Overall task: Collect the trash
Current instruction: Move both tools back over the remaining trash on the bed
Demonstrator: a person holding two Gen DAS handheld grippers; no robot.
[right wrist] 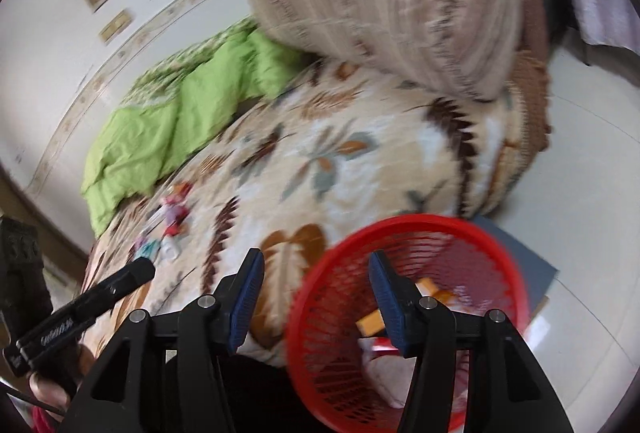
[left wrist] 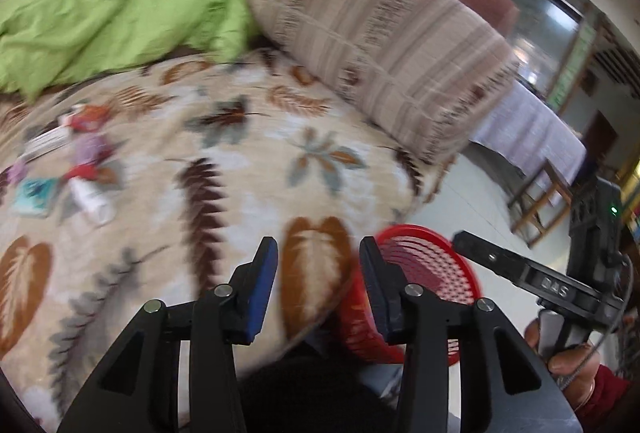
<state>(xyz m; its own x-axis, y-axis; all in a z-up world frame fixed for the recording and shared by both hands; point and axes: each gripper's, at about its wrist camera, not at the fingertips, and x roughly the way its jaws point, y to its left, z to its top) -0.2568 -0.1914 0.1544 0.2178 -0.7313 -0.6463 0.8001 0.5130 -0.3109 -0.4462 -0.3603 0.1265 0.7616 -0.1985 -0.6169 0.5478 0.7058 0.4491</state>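
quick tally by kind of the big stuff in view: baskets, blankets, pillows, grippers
red basket: 1
leaf-print blanket: 1
green blanket: 1
striped pillow: 1
grippers: 2, left gripper, right gripper
total: 6

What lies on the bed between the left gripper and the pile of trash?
Only bare leaf-patterned bedspread lies between the left gripper and the trash; the left wrist view shows it, though blurred.

The basket [right wrist: 412, 317] stands on the floor [right wrist: 592, 169], just beside the bed [right wrist: 320, 169]. Some trash [right wrist: 370, 325] lies in it. More small trash [left wrist: 76, 169] lies on the bed, with a blanket [left wrist: 100, 21] behind and a big folded quilt [left wrist: 384, 45] to the right.
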